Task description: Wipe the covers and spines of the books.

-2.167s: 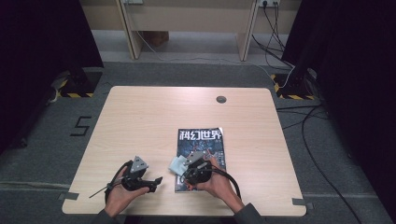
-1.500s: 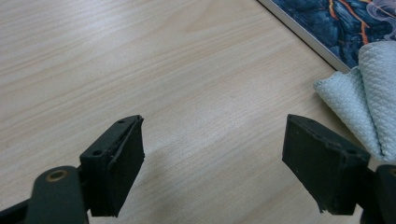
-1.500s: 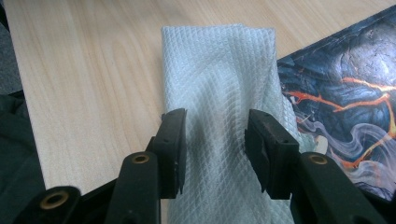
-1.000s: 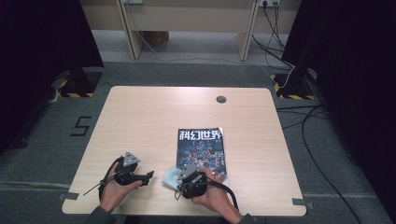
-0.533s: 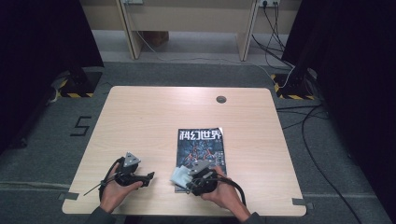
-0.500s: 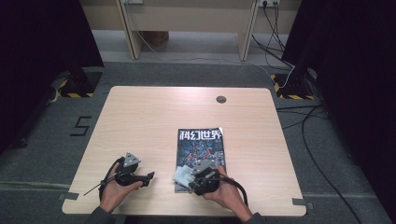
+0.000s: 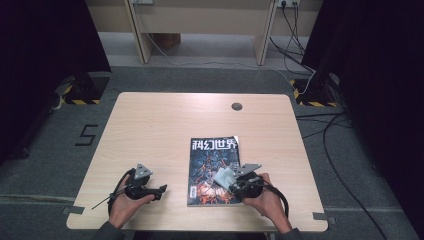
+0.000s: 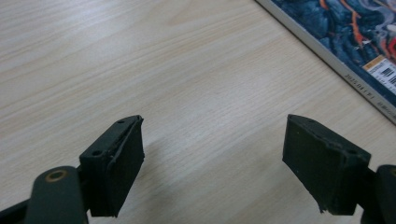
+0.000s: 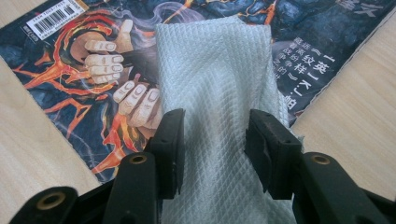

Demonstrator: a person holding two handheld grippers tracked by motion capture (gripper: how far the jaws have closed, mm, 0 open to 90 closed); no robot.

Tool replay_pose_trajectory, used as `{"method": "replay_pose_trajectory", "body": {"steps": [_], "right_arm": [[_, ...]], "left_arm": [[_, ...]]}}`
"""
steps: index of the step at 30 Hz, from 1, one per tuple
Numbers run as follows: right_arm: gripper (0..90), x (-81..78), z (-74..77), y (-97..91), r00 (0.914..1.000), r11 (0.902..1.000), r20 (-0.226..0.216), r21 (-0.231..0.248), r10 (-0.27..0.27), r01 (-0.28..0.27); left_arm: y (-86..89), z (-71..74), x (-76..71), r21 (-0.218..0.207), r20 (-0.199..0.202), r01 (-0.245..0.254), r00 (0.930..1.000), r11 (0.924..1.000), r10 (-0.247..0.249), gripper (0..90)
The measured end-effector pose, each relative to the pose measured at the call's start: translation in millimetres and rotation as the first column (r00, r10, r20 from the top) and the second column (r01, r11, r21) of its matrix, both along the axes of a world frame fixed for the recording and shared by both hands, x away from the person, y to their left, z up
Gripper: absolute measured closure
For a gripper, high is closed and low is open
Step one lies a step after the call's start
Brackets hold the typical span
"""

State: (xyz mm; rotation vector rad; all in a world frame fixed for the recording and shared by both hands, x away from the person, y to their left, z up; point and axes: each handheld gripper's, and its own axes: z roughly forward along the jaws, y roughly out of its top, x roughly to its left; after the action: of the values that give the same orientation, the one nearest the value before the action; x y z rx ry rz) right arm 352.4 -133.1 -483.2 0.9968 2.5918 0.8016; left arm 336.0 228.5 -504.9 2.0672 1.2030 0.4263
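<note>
A magazine (image 7: 214, 169) with a dark, fiery cover lies flat on the wooden table (image 7: 165, 125), right of centre near the front. My right gripper (image 7: 231, 180) is shut on a folded white cloth (image 7: 224, 176) and holds it on the cover's lower right part. In the right gripper view the cloth (image 9: 215, 93) runs between both jaws and lies over the magazine (image 9: 84, 93). My left gripper (image 7: 159, 190) rests low over bare wood left of the magazine, jaws wide open with nothing between them (image 8: 212, 175). The magazine's corner (image 8: 355, 51) shows at the top right of the left gripper view.
A round cable hole (image 7: 236, 106) sits near the table's far edge. Behind the table stands a wooden desk frame (image 7: 200, 25) on grey carpet, with cables (image 7: 320, 100) at the right. Dark curtains hang at both sides.
My right gripper has slid the cloth rightward from the magazine's lower left edge across the cover. The left gripper has stayed where it was.
</note>
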Motion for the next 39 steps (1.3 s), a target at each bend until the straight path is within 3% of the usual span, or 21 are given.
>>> {"method": "replay_pose_trajectory", "body": {"steps": [2,4,8,14,17,22,25,31,39], "right_arm": [[57.6,-1.2,0.6,4.1,0.9999,0.9997,0.009,-0.019,0.014,-0.014],[57.6,-2.7,-0.3,7.1,0.9996,0.9996,0.006,-0.008,0.027,-0.027],[57.4,-6.6,-1.3,16.1,0.9980,0.9980,-0.006,0.008,0.063,-0.063],[56.4,-5.1,-2.0,17.1,0.9975,0.9974,-0.017,0.024,0.068,-0.068],[56.3,0.1,-2.5,15.5,0.9980,0.9977,-0.008,0.026,0.062,-0.062],[56.5,17.7,-3.3,7.4,1.0000,0.9995,0.006,0.033,-0.002,0.001],[56.8,27.3,-3.7,4.5,0.9995,0.9990,0.014,0.036,-0.027,0.026],[57.4,50.2,-3.9,1.8,0.9972,0.9967,0.018,0.039,-0.072,0.071],[57.5,91.5,-4.6,2.3,0.9861,0.9859,0.032,0.045,-0.163,0.162]], "left_arm": [[-6.7,0.2,-2.1,-0.029,-0.004,0.012,0.9999,0.9995,-0.012,19.3],[-20.6,-0.5,-7.2,-0.061,-0.017,0.048,0.9987,0.9970,-0.049,18.8],[-46.0,-0.4,-16.1,-0.059,-0.002,0.117,0.9931,0.9913,-0.118,17.9],[-61.7,-3.4,-13.9,-0.064,-0.003,0.127,0.9919,0.9899,-0.127,16.8],[-67.6,-5.5,-14.9,-0.041,-0.006,0.151,0.9885,0.9877,-0.151,17.0],[-70.1,-7.2,-14.7,-0.025,0.000,0.161,0.9869,0.9866,-0.161,15.9],[-67.6,-9.0,-13.1,-0.054,-0.020,0.150,0.9883,0.9872,-0.151,14.8],[-67.5,-9.5,-13.2,-0.053,-0.020,0.148,0.9887,0.9876,-0.149,14.3],[-67.2,-9.6,-12.8,-0.053,-0.020,0.153,0.9878,0.9868,-0.155,14.2]]}}
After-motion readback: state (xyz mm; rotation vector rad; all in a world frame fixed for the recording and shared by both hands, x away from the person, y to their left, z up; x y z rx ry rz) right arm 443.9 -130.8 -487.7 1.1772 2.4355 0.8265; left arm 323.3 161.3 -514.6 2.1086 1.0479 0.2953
